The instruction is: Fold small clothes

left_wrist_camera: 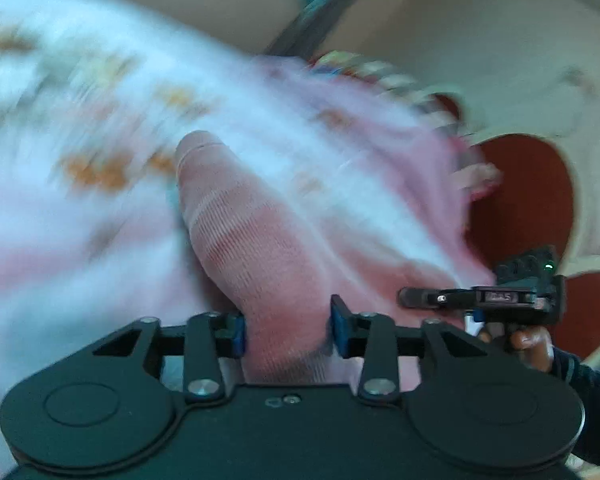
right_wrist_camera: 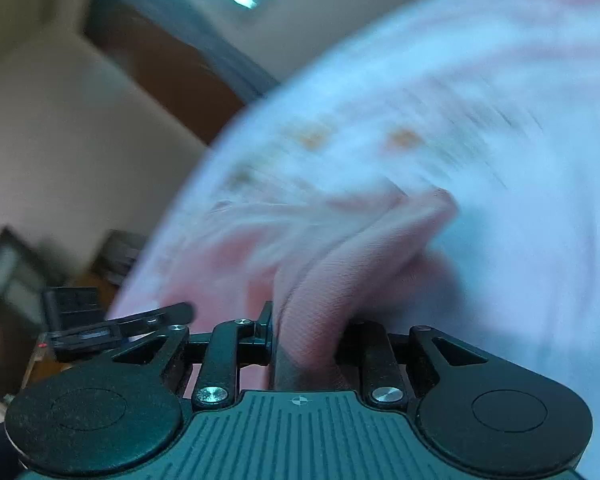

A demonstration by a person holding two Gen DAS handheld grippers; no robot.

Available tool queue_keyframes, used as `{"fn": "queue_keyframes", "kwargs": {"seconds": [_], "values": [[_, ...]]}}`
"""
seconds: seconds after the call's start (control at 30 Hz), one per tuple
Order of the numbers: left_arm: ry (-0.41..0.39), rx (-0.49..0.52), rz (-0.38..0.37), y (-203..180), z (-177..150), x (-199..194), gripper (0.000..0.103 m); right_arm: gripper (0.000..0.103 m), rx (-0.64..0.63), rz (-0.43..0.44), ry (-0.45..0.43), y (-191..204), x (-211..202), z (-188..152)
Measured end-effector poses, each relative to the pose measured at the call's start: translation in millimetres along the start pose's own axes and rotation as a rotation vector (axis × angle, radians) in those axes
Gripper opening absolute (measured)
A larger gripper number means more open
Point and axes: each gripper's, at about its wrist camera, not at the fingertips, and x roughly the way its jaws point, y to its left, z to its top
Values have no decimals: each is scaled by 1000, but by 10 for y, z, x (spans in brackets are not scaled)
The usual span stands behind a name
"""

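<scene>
Your left gripper [left_wrist_camera: 288, 330] and right gripper [right_wrist_camera: 310, 338] each pinch a pink edge of the soft, light, floppy little garment [left_wrist_camera: 140, 120], so keep hold by those edges.

left gripper [left_wrist_camera: 287, 332]: bunched fold of the pink-and-white printed small garment [left_wrist_camera: 236, 208] sits between its jaws, rest of the cloth spreads ahead and to the left
right gripper [right_wrist_camera: 308, 330]: second fold of the same garment between its jaws, cloth ahead and right
cream bedcover with red heart patches [left_wrist_camera: 528, 196]: under and right of the garment
right gripper in left view: right of left gripper, beside garment edge
</scene>
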Motion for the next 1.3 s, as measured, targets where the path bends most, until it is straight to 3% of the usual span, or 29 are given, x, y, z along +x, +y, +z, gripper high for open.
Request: {"fn": "queue_keyframes", "kwargs": {"seconds": [0.07, 0.13, 0.2, 0.27, 0.3, 0.33, 0.37, 0.4, 0.47, 0.57, 0.63, 0.67, 0.7, 0.73, 0.8, 0.9, 0.97, 1.0, 1.03, 1.1, 1.2, 1.3], "values": [[-18, -77, -69, 75, -104, -138, 47, 39, 99, 52, -19, -233, -113, -69], [-15, -78, -93, 23, -240, -363, 59, 62, 111, 61, -39, -301, -394, -156], [26, -84, -122, -9, -408, -474, 61, 66, 92, 102, -28, -344, -625, -270], [86, -69, -106, -47, -546, -401, 61, 66, 104, 126, 34, -358, -642, -354], [79, -34, -76, -125, -609, -380, 59, 65, 87, 128, 60, -333, -606, -398], [79, -36, -64, -156, -633, -332, 58, 63, 63, 101, 63, -282, -573, -427], [87, -65, -76, -186, -626, -273, 55, 52, 47, 71, 64, -238, -529, -440], [96, -107, -96, -194, -602, -243, 32, 26, 57, 65, 92, -214, -477, -433], [97, -208, -185, -141, -527, -273, 25, 26, 107, 55, 102, -164, -523, -409], [90, -197, -238, -156, -506, -487, 23, 25, 170, 142, 73, -32, -853, -432], [130, -170, -179, -160, -596, -571, 23, 25, 179, 88, 95, 7, -918, -531], [166, -163, -115, -129, -667, -562, 24, 26, 191, 48, 113, -12, -868, -596], [197, -150, -37, -107, -740, -520, 30, 29, 206, -20, 129, -93, -783, -657], [184, -147, -17, -82, -811, -532, 32, 29, 220, -16, 116, -192, -741, -732], [130, -146, 20, -149, -883, -666, 35, 29, 233, 9, 65, -253, -837, -788], [-21, 40, 227, -605, -1057, -1066, 69, 33, 130, -89, -47, -2, -1246, -881], [-105, 141, 388, -1010, -1245, -1324, 71, 35, 7, -153, -90, 304, -1565, -1012], [-127, 171, 429, -1188, -1339, -1434, 71, 49, -51, -175, -117, 488, -1751, -1129], [-161, 192, 472, -1389, -1432, -1546, 72, 77, -105, -194, -151, 673, -1928, -1249], [-226, 218, 533, -1825, -1703, -1808, 75, 103, -214, -258, -246, 1099, -2201, -1553], [-293, 281, 576, -2403, -2107, -2117, 79, 103, -346, -316, -320, 1681, -2607, -2095], [-331, 346, 603, -2841, -2440, -2227, 81, 103, -361, -380, -372, 2161, -2704, -2581]]}}
